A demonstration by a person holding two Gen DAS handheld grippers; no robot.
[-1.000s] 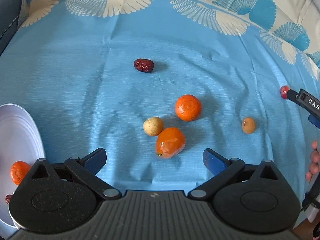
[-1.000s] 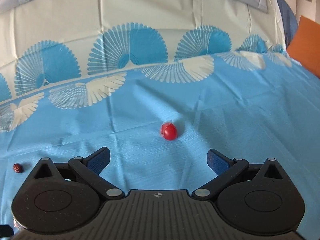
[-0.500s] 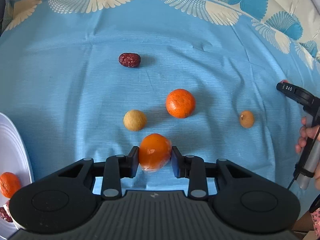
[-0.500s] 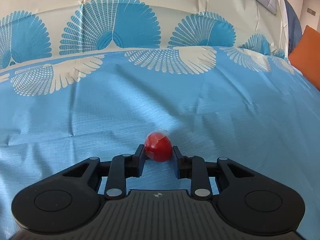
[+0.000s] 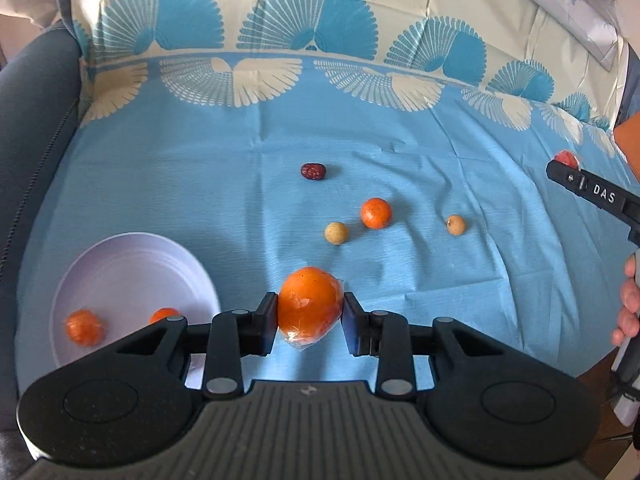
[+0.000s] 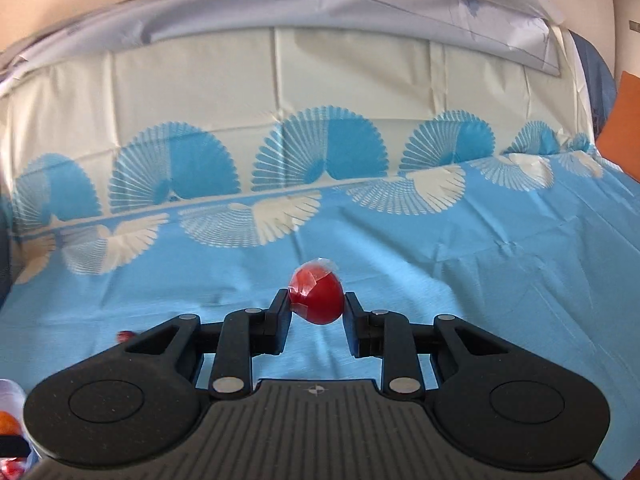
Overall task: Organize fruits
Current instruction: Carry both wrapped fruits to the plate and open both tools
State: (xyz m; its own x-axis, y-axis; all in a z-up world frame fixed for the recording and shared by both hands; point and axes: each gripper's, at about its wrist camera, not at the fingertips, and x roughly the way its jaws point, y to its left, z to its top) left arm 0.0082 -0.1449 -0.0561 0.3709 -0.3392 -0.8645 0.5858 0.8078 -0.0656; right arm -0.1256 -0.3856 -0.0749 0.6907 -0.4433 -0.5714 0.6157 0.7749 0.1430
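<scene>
My left gripper [image 5: 310, 316] is shut on a large wrapped orange fruit [image 5: 310, 304] and holds it above the blue cloth, right of a white plate [image 5: 120, 256]. The plate holds two small oranges [image 5: 84, 326] [image 5: 164, 314]. On the cloth lie a dark red date [image 5: 313, 171], a small orange [image 5: 375, 212] and two tan round fruits [image 5: 336, 233] [image 5: 456, 225]. My right gripper [image 6: 316, 308] is shut on a wrapped red fruit [image 6: 317, 298], lifted off the cloth; it also shows in the left wrist view [image 5: 580, 184] at far right.
The blue cloth [image 5: 200, 184] with fan pattern covers a sofa; a grey armrest [image 5: 32, 128] is at the left. An orange cushion [image 6: 622, 120] is at the far right. The date also shows small in the right wrist view [image 6: 125, 335].
Both grippers closed on their fruits, then lifted them off the cloth. The left view has pulled back and up, bringing the plate fully into view.
</scene>
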